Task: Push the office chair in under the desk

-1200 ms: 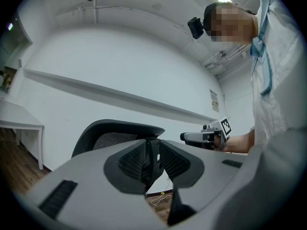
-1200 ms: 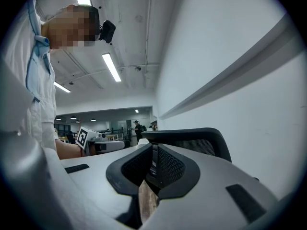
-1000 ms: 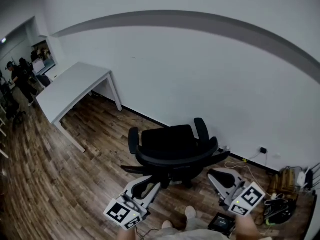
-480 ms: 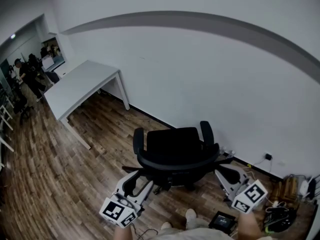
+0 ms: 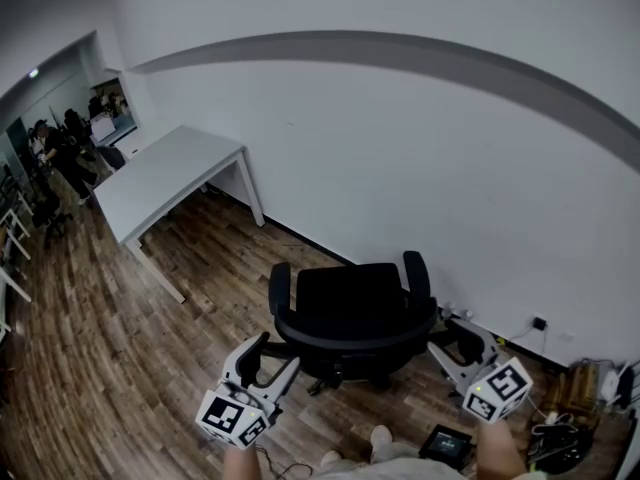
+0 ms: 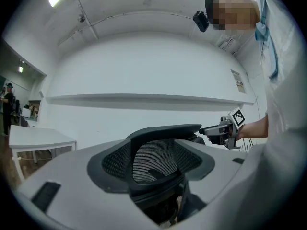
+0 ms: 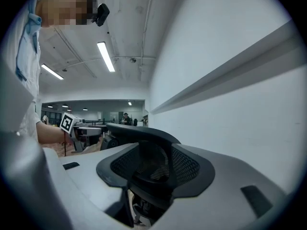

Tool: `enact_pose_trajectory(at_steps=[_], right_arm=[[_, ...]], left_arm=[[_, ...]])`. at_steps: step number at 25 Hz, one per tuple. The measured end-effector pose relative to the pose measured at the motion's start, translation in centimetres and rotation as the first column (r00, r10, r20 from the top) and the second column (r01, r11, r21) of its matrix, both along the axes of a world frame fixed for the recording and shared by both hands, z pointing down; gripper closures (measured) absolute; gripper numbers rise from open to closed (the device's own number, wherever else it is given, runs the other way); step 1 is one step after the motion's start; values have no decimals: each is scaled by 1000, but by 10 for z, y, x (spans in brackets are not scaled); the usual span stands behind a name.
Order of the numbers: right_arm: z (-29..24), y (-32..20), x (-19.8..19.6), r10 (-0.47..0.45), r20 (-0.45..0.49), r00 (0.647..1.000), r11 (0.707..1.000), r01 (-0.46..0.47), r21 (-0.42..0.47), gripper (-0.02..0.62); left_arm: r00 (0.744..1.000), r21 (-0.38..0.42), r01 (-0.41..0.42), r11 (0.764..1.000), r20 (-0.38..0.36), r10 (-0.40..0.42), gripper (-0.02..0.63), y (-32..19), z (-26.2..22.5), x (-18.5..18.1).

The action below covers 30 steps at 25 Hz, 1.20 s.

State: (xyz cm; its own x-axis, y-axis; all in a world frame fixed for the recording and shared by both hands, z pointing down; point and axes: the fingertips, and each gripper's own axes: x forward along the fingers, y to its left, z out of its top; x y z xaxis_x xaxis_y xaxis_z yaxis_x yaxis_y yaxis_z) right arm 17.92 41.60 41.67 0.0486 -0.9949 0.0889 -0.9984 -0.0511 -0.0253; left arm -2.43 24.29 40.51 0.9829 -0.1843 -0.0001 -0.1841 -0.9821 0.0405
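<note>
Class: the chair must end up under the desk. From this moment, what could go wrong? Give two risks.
1. The jaws of the left gripper and right gripper are opening at the chair back, clamping nothing, so a push could swivel it off course.
2. The desk stands far off to the left; the chair may strike its leg.

Wall notice (image 6: 238, 82): print too small for me to read.
Elsewhere: I find no legible text.
</note>
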Motion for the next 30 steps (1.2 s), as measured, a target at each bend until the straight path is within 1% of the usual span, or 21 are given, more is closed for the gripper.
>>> enact_pose_trajectory(at_steps=[3, 9, 14, 18, 24, 30], right_arm=[[2, -5, 11, 16, -12, 1000, 1000, -16, -15, 377], [8, -15, 20, 13, -16, 1000, 999, -13, -41, 371], [16, -22, 30, 29, 4, 1000, 998, -29, -51, 368], [23, -31, 40, 34, 3, 999, 998, -34, -61, 365], [27, -35, 42, 25, -45, 999, 998, -28, -62, 354], [31, -43, 44, -12, -72, 997, 998, 8, -56, 348]], left_arm=[[1000, 9, 2, 1000, 10, -2, 328, -4, 0, 7], [999, 17, 7, 1000, 32, -8, 322, -12, 3, 16], [998, 18, 5, 1000, 61, -6, 316, -23, 15, 22], [997, 14, 3, 1000, 80, -4, 316, -36, 24, 31], [997, 22, -47, 999, 68, 46, 316, -40, 26, 42], [996, 48, -54, 997, 69, 51, 314, -49, 26, 51]])
